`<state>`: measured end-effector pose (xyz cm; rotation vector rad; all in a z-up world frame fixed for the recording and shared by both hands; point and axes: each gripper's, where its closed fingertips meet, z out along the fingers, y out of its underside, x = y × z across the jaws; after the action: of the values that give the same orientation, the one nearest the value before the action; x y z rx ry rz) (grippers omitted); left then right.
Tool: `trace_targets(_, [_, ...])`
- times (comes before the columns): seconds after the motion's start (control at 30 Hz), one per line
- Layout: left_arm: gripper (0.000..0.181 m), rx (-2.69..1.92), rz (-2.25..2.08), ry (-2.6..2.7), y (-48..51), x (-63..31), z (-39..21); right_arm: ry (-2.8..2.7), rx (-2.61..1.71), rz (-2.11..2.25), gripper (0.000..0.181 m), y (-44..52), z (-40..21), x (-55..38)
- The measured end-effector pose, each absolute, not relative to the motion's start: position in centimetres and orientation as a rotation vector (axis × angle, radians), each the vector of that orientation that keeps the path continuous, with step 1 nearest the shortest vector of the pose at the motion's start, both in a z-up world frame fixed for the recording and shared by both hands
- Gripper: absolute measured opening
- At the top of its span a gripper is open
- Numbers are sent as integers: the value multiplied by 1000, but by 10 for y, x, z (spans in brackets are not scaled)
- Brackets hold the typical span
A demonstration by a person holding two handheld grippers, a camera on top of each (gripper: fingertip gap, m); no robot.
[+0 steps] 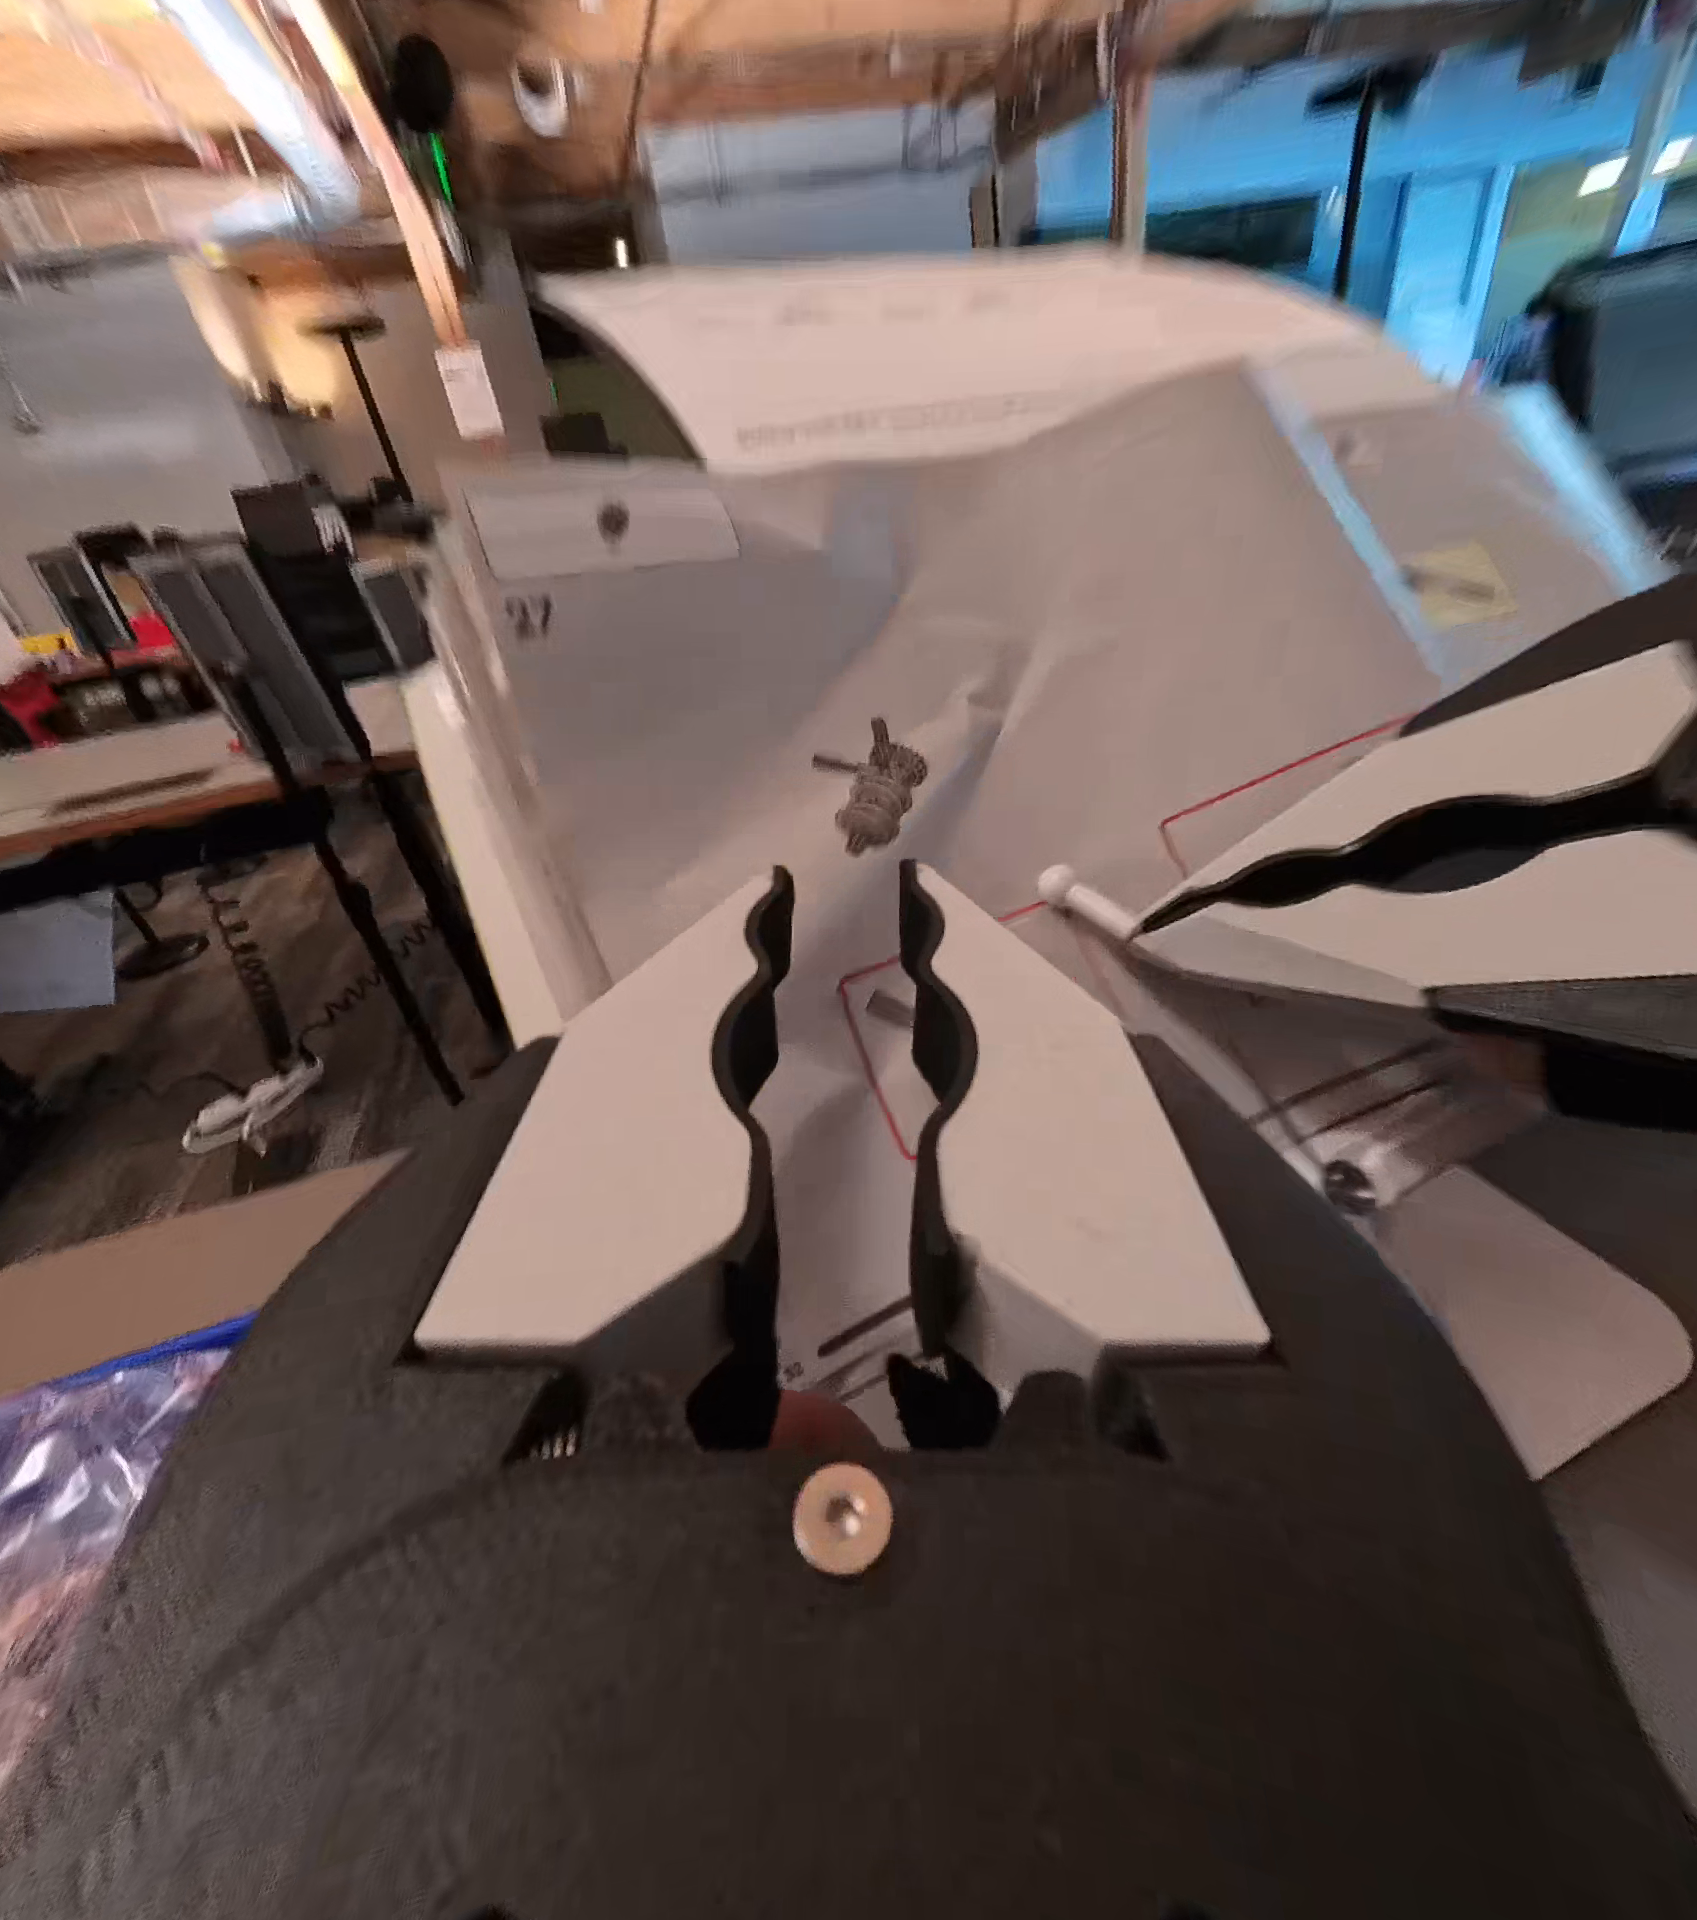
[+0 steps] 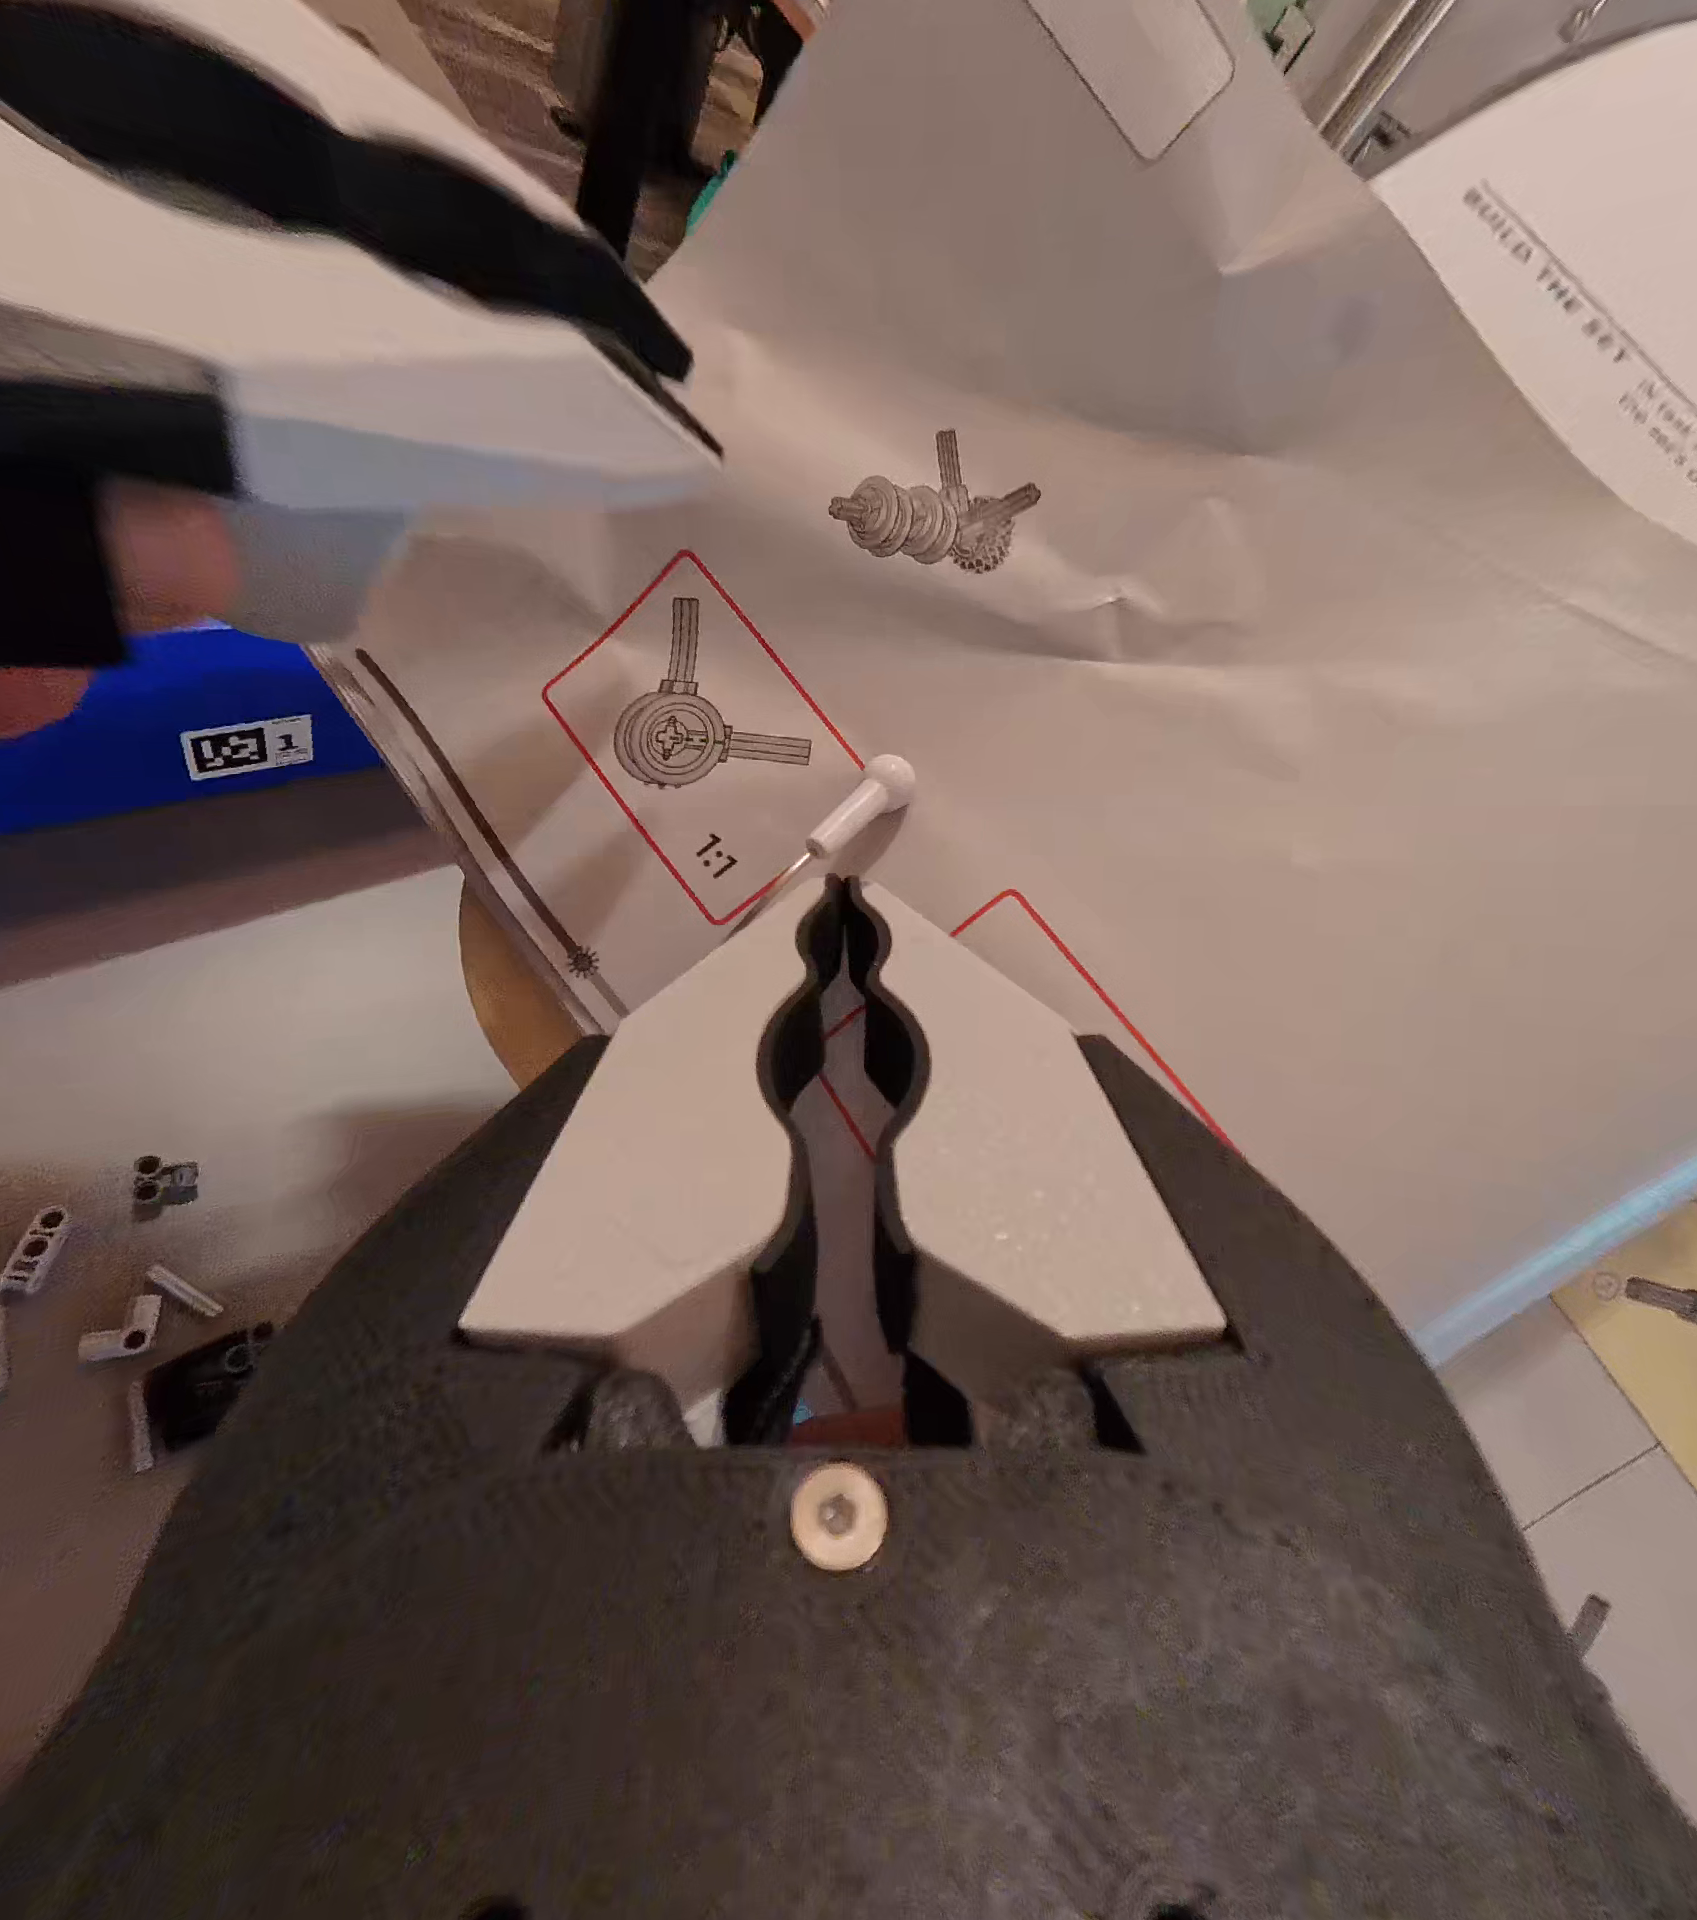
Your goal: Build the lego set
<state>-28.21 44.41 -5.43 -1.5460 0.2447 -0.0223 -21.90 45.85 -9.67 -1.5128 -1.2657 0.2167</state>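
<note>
Right gripper (image 2: 842,885) pinches white pin (image 2: 859,802); left gripper (image 1: 846,878) agape.

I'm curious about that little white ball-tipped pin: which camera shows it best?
The right wrist view: the white pin sits sharp and central, just beyond the shut right gripper. The left wrist view shows it smaller, off to the side.

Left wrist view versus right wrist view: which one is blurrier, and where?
Left wrist view: motion blur across the background room and instruction sheet; its own hand-held gripper stays sharp. Right wrist view: sheet sharp, only the other hand-held gripper smeared at top left.
</note>
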Motion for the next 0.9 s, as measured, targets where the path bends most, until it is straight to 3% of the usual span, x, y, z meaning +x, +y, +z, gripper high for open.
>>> trace_targets(0.17, [8, -1636, -15, 153, 466, -304, -80, -1238, -1498, 250, 0, 456, -90, -210])
trace_targets(0.5, [22, -1557, 6, 191, 409, -310, -56, -1319, -1392, 338, 12, 396, -61, -166])
trace_targets(0.9, [23, -1666, 9, 572, 301, -244, -117, -1626, -1402, 494, 15, 264, -115, -84])
